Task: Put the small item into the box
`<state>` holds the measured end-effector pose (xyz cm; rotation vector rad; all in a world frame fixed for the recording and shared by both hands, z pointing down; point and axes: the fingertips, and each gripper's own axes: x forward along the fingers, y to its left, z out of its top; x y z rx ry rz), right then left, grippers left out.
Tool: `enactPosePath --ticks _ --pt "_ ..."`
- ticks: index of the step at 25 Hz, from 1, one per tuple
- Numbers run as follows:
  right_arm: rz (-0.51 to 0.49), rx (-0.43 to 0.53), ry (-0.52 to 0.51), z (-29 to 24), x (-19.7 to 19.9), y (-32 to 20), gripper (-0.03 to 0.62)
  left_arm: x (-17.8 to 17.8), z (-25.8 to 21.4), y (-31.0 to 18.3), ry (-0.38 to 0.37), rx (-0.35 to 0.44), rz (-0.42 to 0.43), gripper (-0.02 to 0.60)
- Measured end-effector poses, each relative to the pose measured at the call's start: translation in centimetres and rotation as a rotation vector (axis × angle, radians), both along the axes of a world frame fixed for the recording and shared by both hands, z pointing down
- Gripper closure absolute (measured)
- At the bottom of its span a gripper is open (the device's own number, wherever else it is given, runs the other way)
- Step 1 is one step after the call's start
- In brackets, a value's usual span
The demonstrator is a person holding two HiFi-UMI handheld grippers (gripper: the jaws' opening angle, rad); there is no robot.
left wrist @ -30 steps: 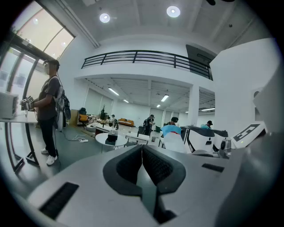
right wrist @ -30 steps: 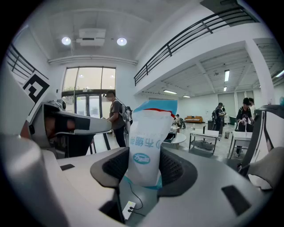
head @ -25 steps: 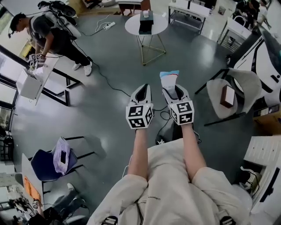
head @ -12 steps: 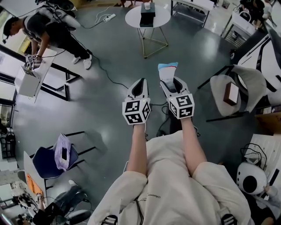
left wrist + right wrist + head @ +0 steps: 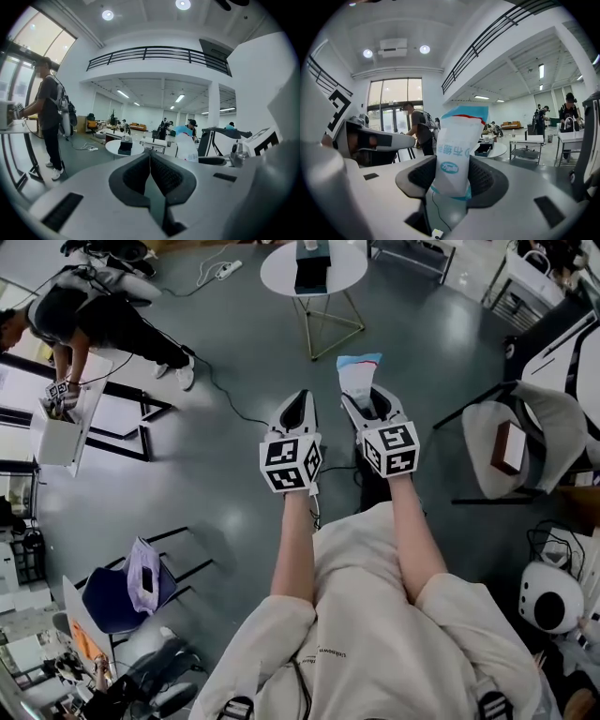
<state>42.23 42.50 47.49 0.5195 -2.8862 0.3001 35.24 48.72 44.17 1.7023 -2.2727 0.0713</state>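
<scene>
Over grey floor, both grippers are held forward side by side, close but not touching.

Right gripper [image 5: 452,177]: jaws clamped on a white sachet [image 5: 458,150] with blue print and a blue top edge. Its lower part is pinched between the pads; its upper part sticks out past the tips.

Left gripper [image 5: 150,164]: jaws pressed together, nothing between them.

Black box [image 5: 310,253] sits on a round white table [image 5: 279,270] ahead of the grippers, well apart from the sachet.

Another person [image 5: 89,310] bends forward at far left of the head view.
</scene>
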Motion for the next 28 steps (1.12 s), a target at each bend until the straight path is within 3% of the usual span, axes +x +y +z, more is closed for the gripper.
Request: enactPosePath --ticks 5,11,17,28 --pt "-0.028 -0.03 -0.003 0.9 -9.5 -9.9 0.368 -8.5 -2.3 -11.6 -0.025 0.041 0.004 0.56" --pt "-0.048 -0.013 0.029 -1.7 -18.7 -21.2 0.368 -17.7 -3.0 -22.3 0.0 -0.001 0.0 0.56" --pt "-0.043 -0.076 0.066 -0.3 -22.6 -31.2 0.368 -22.3 -0.7 -32.1 0.05 -0.073 -0.006 0.56" --pt "-0.086 -0.148 0.092 1.9 -30.2 -42.3 0.368 -28.7 1.5 -44.3 0.056 -0.145 0.022 0.56"
